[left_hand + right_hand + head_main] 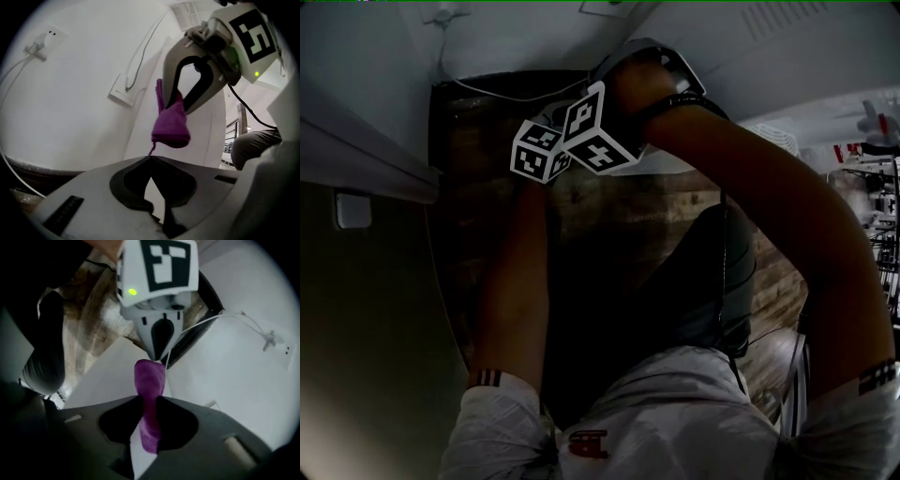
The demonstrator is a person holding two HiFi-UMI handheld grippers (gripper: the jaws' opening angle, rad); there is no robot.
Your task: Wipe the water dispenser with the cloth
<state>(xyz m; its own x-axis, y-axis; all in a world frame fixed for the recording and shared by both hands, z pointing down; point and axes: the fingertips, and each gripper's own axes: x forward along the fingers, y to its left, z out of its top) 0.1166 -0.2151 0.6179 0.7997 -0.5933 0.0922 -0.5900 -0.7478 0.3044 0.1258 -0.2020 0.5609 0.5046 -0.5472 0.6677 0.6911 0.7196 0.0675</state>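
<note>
- Two jaws of the right gripper squeeze the purple cloth. Only a thin strip is pinched, so I think a hard rub could tug it out.
- Left gripper has its jaws pressed together. A thin thread from the cloth reaches their tips and might snag.
- Cloth looks soft and fuzzy. It is bunched in a lump, not flat, so it may wipe badly.
- Water dispenser, which I take to be the smooth, hard white box with a grille, stands just past both grippers.
- White cable hangs near and could catch.
</note>
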